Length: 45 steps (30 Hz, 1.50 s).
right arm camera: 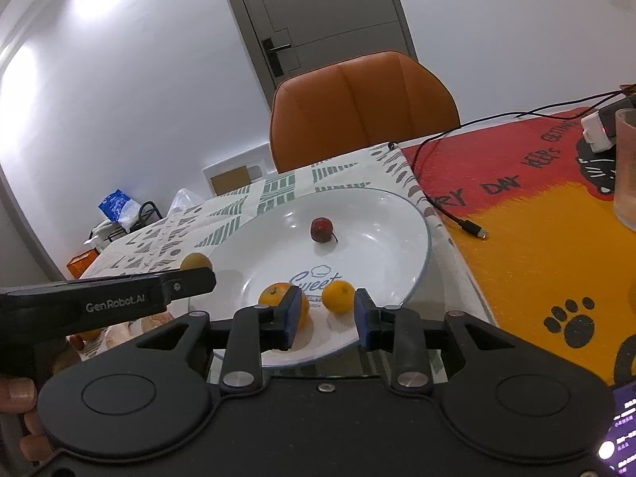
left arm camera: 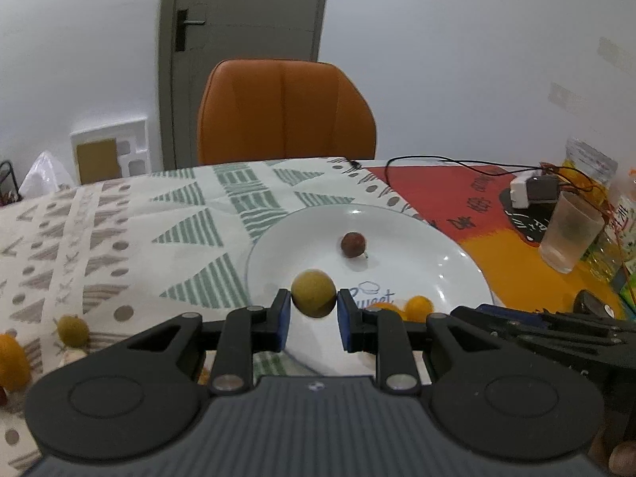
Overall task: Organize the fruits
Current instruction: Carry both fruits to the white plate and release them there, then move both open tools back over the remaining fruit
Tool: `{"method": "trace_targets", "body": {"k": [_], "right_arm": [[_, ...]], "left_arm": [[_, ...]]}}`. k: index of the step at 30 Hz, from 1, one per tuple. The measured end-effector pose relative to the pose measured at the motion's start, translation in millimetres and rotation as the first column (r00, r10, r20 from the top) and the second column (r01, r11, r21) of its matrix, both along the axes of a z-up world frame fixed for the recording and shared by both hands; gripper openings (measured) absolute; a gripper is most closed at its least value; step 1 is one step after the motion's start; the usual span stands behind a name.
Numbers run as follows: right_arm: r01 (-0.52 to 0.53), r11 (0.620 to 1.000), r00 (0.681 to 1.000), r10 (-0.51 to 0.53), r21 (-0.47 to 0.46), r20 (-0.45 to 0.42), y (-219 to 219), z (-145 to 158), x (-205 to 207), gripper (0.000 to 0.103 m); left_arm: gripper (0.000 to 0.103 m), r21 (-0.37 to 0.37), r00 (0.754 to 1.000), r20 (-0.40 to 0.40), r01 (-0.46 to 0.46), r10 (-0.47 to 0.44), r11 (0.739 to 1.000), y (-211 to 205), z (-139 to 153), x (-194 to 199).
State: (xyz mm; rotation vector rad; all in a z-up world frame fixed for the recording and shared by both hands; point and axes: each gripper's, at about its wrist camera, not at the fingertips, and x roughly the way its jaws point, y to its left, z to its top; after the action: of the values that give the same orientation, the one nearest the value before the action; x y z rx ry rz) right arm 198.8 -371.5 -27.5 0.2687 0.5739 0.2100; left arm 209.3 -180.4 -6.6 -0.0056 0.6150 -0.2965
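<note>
My left gripper [left arm camera: 314, 310] is shut on a yellow-green round fruit [left arm camera: 313, 293] and holds it over the near left rim of the white plate [left arm camera: 417, 238]. On the plate lie a dark red fruit [left arm camera: 352, 244] and two small oranges [left arm camera: 419, 307]. In the right wrist view my right gripper [right arm camera: 326, 314] is open above the plate's [right arm camera: 381, 214] near edge, with one orange [right arm camera: 338, 296] between its fingers and another orange [right arm camera: 274, 296] behind the left finger. The red fruit [right arm camera: 321, 229] sits mid-plate. The left gripper's held fruit [right arm camera: 195, 261] shows at the left.
More fruit lies on the patterned cloth at left: a green fruit [left arm camera: 72, 330] and an orange [left arm camera: 12, 361]. An orange chair [left arm camera: 284, 111] stands behind the table. A plastic cup [left arm camera: 570, 234], a charger [left arm camera: 532, 190] and a black cable [right arm camera: 469, 226] lie at right.
</note>
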Motion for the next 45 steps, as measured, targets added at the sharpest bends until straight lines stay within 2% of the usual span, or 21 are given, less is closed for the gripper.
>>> {"method": "trace_targets", "body": {"k": [3,9,12,16,17,19,21,28,35,39,45], "right_arm": [[-0.008,1.000,1.000,0.008,-0.002,0.005,2.0,3.1,-1.9,0.033],[-0.026,1.000,1.000,0.026,-0.001,0.016,8.1,6.7,-5.8,0.038],[-0.029,1.000,0.999,0.029,0.008,0.019,9.2,7.8,-6.4,0.041],[-0.030,0.999,0.999,0.029,0.030,0.039,11.5,10.3,-7.9,0.048],[-0.032,0.999,0.998,0.031,0.032,0.048,12.7,11.3,-8.9,0.054],[-0.032,0.999,0.997,0.030,0.030,0.065,14.5,12.7,-11.2,0.059],[-0.032,0.999,0.997,0.030,0.033,0.069,15.2,13.3,-13.4,0.059],[-0.019,0.999,0.998,0.017,0.039,0.067,15.1,11.6,-22.3,0.068],[-0.008,1.000,0.996,0.008,-0.006,0.088,24.5,13.9,-34.3,0.089],[-0.018,1.000,0.998,0.017,0.014,0.053,27.0,8.0,-36.7,0.089],[-0.035,0.999,0.998,0.035,-0.012,0.054,39.0,8.9,-46.8,0.089]], "left_arm": [[0.034,0.036,1.000,0.008,0.006,-0.006,0.999,-6.2,2.9,-1.5],[0.052,0.038,1.000,0.003,-0.017,0.017,0.999,5.7,4.6,-8.4],[0.056,0.046,0.999,0.014,-0.033,0.033,0.998,14.0,7.0,-13.3],[0.059,0.047,0.998,0.022,-0.059,0.058,0.997,22.9,10.2,-18.4],[0.063,0.048,0.998,0.026,-0.065,0.064,0.997,25.0,11.0,-20.4],[0.070,0.051,0.997,0.035,-0.074,0.072,0.996,27.8,12.7,-23.9],[0.075,0.055,0.996,0.046,-0.080,0.077,0.995,30.9,14.0,-28.4],[0.079,0.061,0.992,0.054,-0.113,0.110,0.992,42.4,15.2,-41.2],[0.079,0.070,0.985,0.065,-0.164,0.160,0.984,57.8,14.8,-59.7],[0.080,0.052,0.980,0.062,-0.193,0.190,0.980,71.6,14.6,-74.3],[0.080,0.076,0.972,0.053,-0.232,0.228,0.970,95.6,9.1,-92.5]]}}
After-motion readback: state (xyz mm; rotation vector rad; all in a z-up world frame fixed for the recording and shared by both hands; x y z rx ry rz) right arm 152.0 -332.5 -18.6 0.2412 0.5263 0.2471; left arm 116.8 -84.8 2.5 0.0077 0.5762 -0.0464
